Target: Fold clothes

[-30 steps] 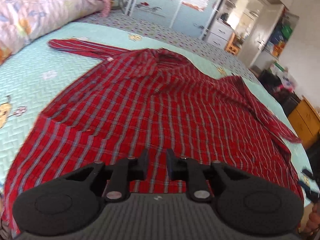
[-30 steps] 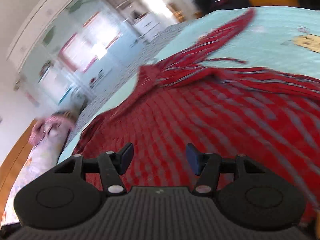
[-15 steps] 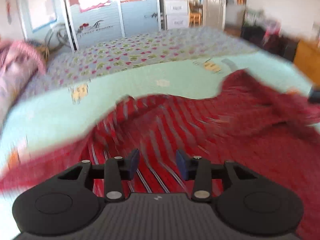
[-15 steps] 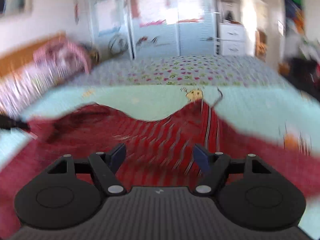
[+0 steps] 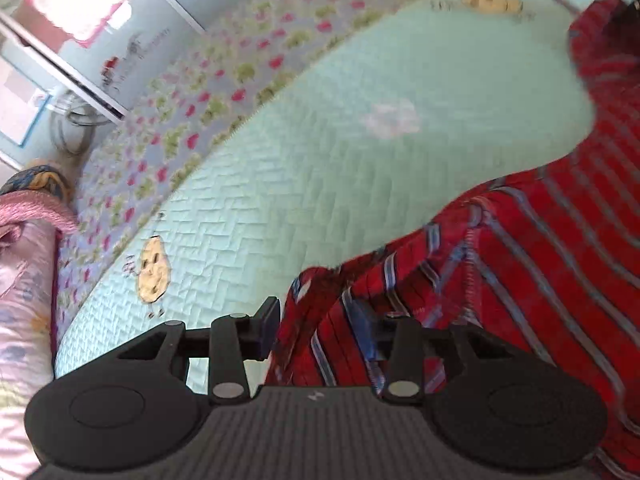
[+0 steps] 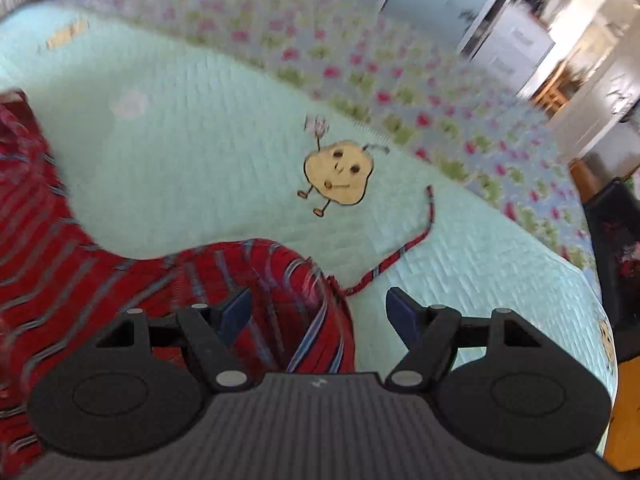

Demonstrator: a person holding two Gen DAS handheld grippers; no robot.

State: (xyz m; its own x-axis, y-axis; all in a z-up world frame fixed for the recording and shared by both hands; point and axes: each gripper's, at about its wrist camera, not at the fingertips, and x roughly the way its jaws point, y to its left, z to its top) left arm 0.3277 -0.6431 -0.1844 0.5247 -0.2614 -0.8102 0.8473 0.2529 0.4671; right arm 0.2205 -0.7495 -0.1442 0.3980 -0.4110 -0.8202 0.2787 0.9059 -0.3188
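Note:
A red plaid shirt lies spread on a mint quilted bedspread. My left gripper points down at one bunched corner of the shirt. Its jaws stand apart with that cloth between them, and the cloth drapes over the right fingertip. In the right wrist view the shirt fills the left side. My right gripper is wide open over a rolled fold of the hem, which sits beside its left finger. Its right finger hangs over bare bedspread. A thin plaid strip trails from the fold.
A floral sheet borders the bedspread on the far side, with a white wardrobe behind it. A pink pillow lies at the left. A dark object and wooden furniture stand off the bed's right edge.
Both grippers swept from over the shirt's middle to its far edge, rolling as they went. Both sets of jaws widened, and shirt cloth now lies between each pair.

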